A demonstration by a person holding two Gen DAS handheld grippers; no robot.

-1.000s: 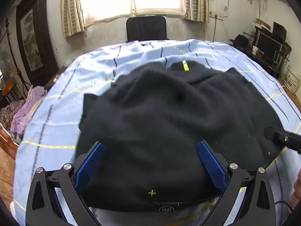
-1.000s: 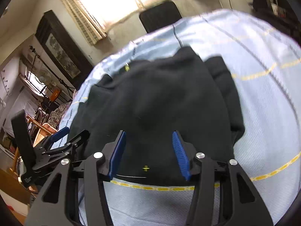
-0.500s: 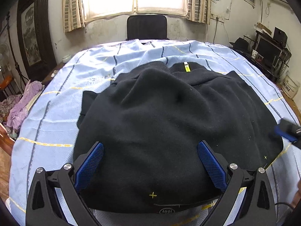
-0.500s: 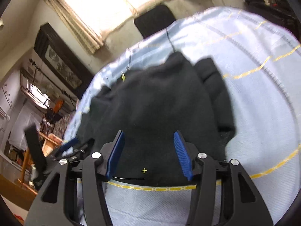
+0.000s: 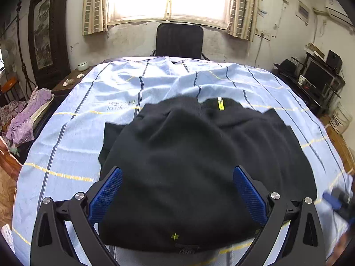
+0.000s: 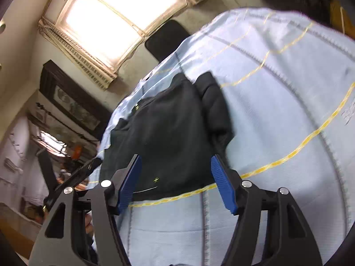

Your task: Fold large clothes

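Note:
A large black sweater [image 5: 199, 166] lies flat on the light blue striped tablecloth [image 5: 73, 137], collar with a yellow-green tag [image 5: 219, 106] at the far side. My left gripper [image 5: 177, 177] is open and empty, raised above the sweater's near hem. My right gripper [image 6: 175, 166] is open and empty, above the sweater [image 6: 168, 128] near its hem and right edge, where a sleeve [image 6: 215, 106] is folded in. The right gripper also shows blurred at the lower right of the left wrist view [image 5: 339, 201].
A black chair [image 5: 179, 41] stands at the table's far side under a bright window. Purple cloth [image 5: 24, 119] is heaped on furniture at the left. Shelves with electronics [image 5: 319, 79] stand at the right. The cloth [image 6: 288, 110] stretches wide to the sweater's right.
Both grippers have pulled back and up from the sweater, staying open. The right gripper has swung to the right and tilted. The sweater lies still.

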